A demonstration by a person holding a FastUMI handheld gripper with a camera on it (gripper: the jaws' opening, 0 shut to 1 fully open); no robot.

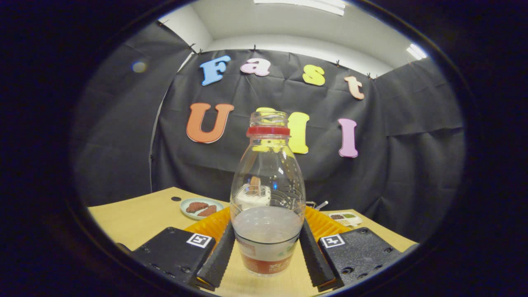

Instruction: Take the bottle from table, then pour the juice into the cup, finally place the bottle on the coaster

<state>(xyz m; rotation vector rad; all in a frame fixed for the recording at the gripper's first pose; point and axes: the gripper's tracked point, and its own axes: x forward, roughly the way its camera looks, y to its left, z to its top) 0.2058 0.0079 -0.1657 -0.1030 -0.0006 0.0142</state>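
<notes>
While the bottle (267, 206) is standing upright on the table (140, 216), the fingers (218, 258) are flanking it, apparently touching both sides.

A light wooden counter (136, 216) carries a small pale plate (201, 207) with two reddish-brown pieces near its far left edge. An orange ridged tray (326, 225) sits mid-counter. Toward the far right edge lies a small white dish (345, 218) of dark bits.

Black cloth wall (268, 173), wooden table (136, 218)
</notes>
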